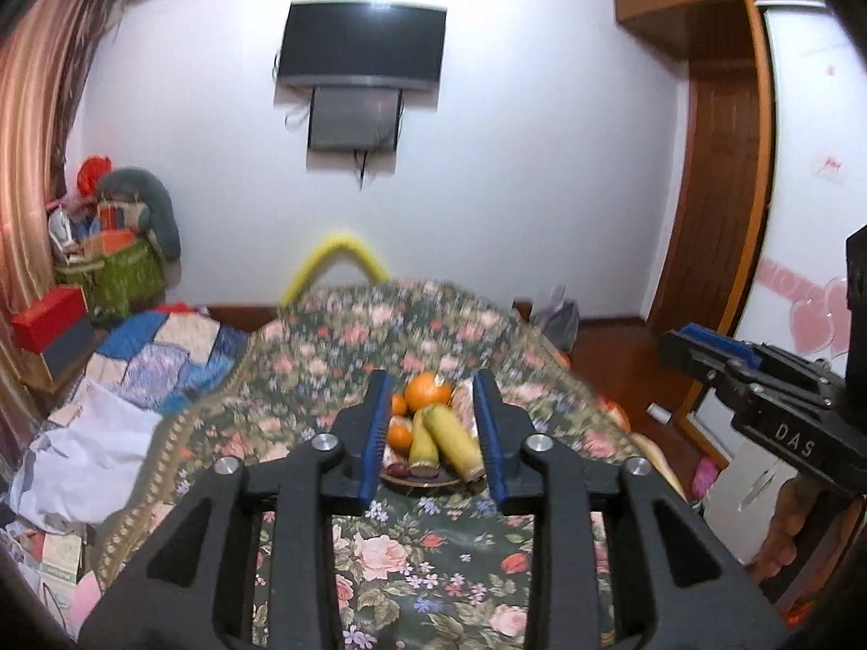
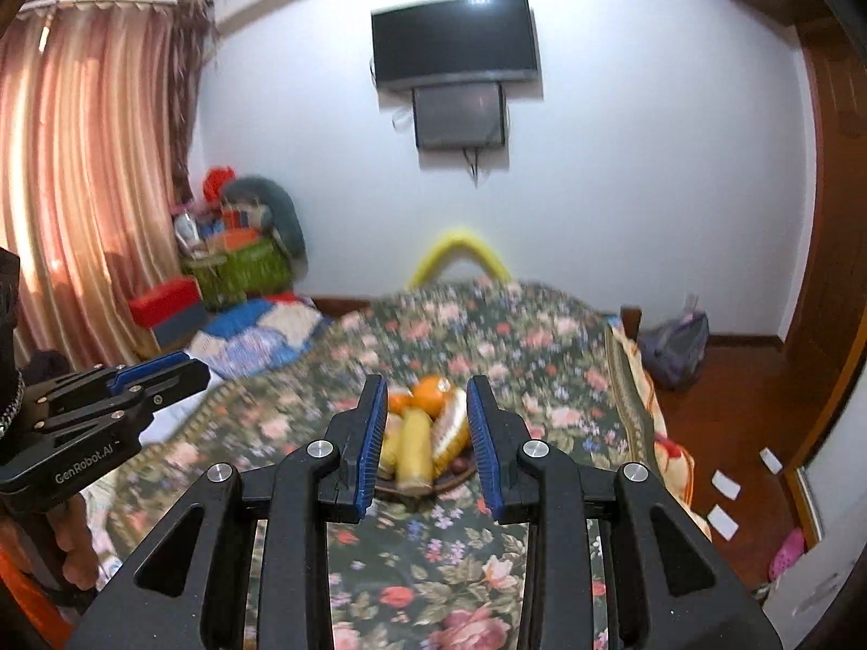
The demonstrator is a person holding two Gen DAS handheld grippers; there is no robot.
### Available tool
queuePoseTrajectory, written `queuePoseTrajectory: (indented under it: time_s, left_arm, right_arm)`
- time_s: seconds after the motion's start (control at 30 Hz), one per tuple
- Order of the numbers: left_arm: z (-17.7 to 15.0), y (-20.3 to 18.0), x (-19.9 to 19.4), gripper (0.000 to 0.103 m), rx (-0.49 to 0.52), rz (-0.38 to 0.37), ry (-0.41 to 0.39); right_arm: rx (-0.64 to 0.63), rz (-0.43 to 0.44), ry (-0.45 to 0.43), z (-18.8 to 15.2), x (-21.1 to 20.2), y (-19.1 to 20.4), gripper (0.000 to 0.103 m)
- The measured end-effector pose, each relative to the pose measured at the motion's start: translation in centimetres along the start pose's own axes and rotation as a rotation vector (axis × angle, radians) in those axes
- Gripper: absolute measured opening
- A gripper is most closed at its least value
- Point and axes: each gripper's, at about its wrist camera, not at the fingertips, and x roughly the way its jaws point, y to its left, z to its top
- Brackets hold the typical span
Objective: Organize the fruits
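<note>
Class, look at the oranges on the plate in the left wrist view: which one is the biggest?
The orange at the back of the plate, above the yellow fruits. It is clearly larger than the small oranges along the left side.

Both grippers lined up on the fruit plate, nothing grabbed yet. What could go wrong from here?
1. The fruit is heaped on a small plate that sits on a soft floral bedspread; pushing down may tip it.
2. The big orange tops the pile and could roll off.
3. Left gripper and right gripper are both open and aim at one pile; they may collide.
</note>
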Motion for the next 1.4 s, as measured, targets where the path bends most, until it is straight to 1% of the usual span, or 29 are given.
queuePoseTrajectory:
  time_s: [0.03, 0.07, 0.1, 0.13, 0.17, 0.2, 0.23, 0.27, 0.3, 0.37, 0.43, 0.47, 0.57, 0.6, 0.63, 0.67, 0.87, 1.4]
  left_arm:
    - [0.2, -0.3, -0.9, 0.039, 0.005, -0.001, -0.017]
    - [0.3, -0.6, -1.9, 0.050, 0.012, 0.004, -0.040]
    - [0.4, -0.7, -2.6, 0.058, 0.017, 0.010, -0.057]
    - [0.4, -1.1, -3.7, 0.060, 0.028, 0.024, -0.086]
    - [0.4, -1.3, -4.5, 0.063, 0.036, 0.032, -0.102]
    - [0.4, -1.5, -5.1, 0.067, 0.042, 0.035, -0.114]
    - [0.4, -1.7, -5.9, 0.069, 0.046, 0.035, -0.128]
    - [0.4, -1.8, -6.2, 0.075, 0.046, 0.038, -0.137]
    - [0.4, -1.8, -6.7, 0.079, 0.046, 0.041, -0.147]
    - [0.3, -2.0, -7.4, 0.084, 0.051, 0.051, -0.164]
    - [0.3, -1.9, -7.8, 0.089, 0.054, 0.061, -0.174]
    - [0.3, -1.9, -8.0, 0.092, 0.054, 0.060, -0.175]
    - [0.1, -2.0, -8.5, 0.095, 0.061, 0.070, -0.180]
    - [0.1, -2.1, -8.4, 0.097, 0.063, 0.076, -0.182]
    - [0.0, -2.2, -8.4, 0.098, 0.064, 0.081, -0.183]
    - [0.0, -2.2, -8.5, 0.100, 0.065, 0.081, -0.183]
    - [-0.4, -2.6, -8.5, 0.103, 0.077, 0.090, -0.183]
    - [-0.7, -3.0, -8.7, 0.103, 0.082, 0.080, -0.180]
  right_arm:
    - [0.000, -0.001, -0.023, 0.1, -1.0, 0.3, 0.036]
    - [-0.001, -0.007, -0.043, 0.2, -1.7, 0.6, 0.040]
    - [-0.005, -0.015, -0.066, 0.3, -2.6, 0.9, 0.047]
    - [-0.009, -0.021, -0.088, 0.3, -3.4, 1.2, 0.051]
    - [-0.010, -0.023, -0.100, 0.3, -3.9, 1.4, 0.053]
    - [-0.009, -0.025, -0.115, 0.3, -4.6, 1.7, 0.056]
    - [-0.006, -0.025, -0.123, 0.3, -4.8, 1.7, 0.062]
    - [-0.003, -0.026, -0.134, 0.3, -5.2, 1.8, 0.065]
    - [-0.001, -0.029, -0.145, 0.2, -5.5, 2.0, 0.070]
    - [-0.003, -0.044, -0.162, 0.2, -5.8, 2.2, 0.076]
    - [-0.006, -0.061, -0.175, 0.0, -6.1, 2.5, 0.084]
    - [-0.006, -0.068, -0.181, -0.1, -6.2, 2.6, 0.086]
    - [-0.005, -0.084, -0.196, -0.4, -6.6, 2.7, 0.095]
    - [-0.002, -0.093, -0.205, -0.5, -6.7, 2.7, 0.100]
    - [-0.001, -0.099, -0.212, -0.6, -7.1, 2.7, 0.103]
    - [-0.001, -0.106, -0.219, -0.6, -7.2, 2.8, 0.103]
    - [-0.012, -0.114, -0.222, -0.9, -7.8, 3.1, 0.103]
    - [-0.020, -0.124, -0.220, -1.2, -8.2, 3.3, 0.103]
